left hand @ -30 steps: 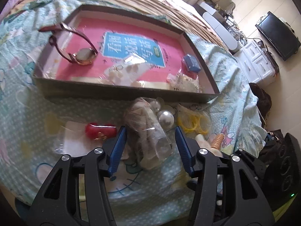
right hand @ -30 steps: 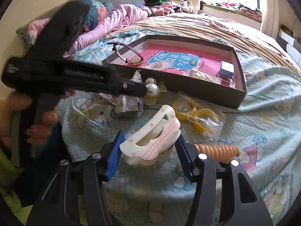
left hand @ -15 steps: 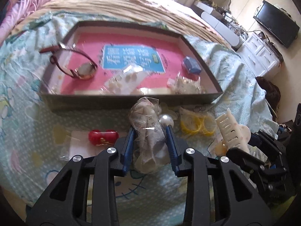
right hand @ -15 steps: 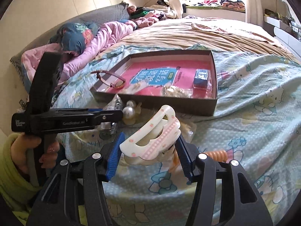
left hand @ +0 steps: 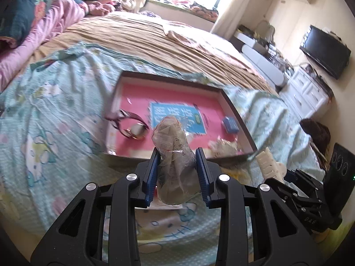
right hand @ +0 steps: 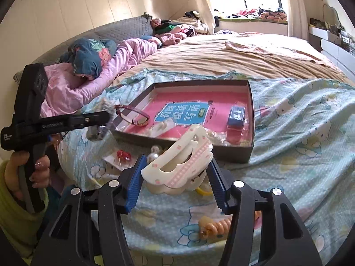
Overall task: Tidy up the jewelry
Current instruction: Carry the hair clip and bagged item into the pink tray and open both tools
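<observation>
My left gripper [left hand: 177, 155] is shut on a clear plastic bag of jewelry [left hand: 173, 155] and holds it in the air just before the near wall of the shallow box [left hand: 124, 153]. The box has a pink floor with a blue label, and holds a watch [left hand: 133, 126], a small blue box [left hand: 230, 125] and a clear packet [left hand: 224, 147]. My right gripper [right hand: 176, 166] is shut on a white and pink hair claw [right hand: 177, 166], held above the bedsheet in front of the box [right hand: 221, 154]. The left gripper [right hand: 97, 122] shows at the left of the right wrist view.
On the sheet before the box lie a red bead item in a packet [right hand: 123, 155], pearl pieces [right hand: 154, 153], a yellow ring [right hand: 203, 191] and an orange coil hair tie [right hand: 217, 225]. Pillows and a pink quilt [right hand: 99, 71] lie at the bed's head. A TV [left hand: 325, 51] stands at right.
My left gripper closed on the plastic bag and lifted it off the sheet toward the box. My right gripper kept the hair claw and rose slightly.
</observation>
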A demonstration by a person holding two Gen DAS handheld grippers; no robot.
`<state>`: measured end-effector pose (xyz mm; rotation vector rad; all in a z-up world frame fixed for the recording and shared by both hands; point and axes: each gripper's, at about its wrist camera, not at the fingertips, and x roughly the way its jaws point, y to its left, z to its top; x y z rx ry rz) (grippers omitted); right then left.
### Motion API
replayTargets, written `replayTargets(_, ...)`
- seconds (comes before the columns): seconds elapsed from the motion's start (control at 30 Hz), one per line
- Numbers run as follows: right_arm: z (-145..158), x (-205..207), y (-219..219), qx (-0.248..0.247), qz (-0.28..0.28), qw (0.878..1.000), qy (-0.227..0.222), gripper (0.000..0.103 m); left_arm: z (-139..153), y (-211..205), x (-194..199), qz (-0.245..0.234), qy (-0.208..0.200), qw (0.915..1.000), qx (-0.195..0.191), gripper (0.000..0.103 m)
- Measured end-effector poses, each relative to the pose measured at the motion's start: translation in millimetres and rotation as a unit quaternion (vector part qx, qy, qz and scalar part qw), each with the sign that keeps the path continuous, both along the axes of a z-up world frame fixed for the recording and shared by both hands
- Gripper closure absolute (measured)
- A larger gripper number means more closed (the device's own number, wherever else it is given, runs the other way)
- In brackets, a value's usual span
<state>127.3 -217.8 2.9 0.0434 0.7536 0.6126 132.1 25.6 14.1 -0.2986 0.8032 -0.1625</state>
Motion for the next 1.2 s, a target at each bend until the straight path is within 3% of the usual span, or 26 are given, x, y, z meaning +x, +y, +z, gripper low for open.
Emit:
replayTargets(0.53,20.2,21.6,7.0,0.004,-0.013,0.999,-0.034,0.050,18.7,33.5,-0.6,0.044,-0.031,0.9985,0.001,0.079)
replayTargets(1.2,28.9,58.9,2.3,0.005,-0.045,0.997,-0.057,0.050,19.2,22.7,31.0,0.027,-0.030,0.9992,0.004,0.079)
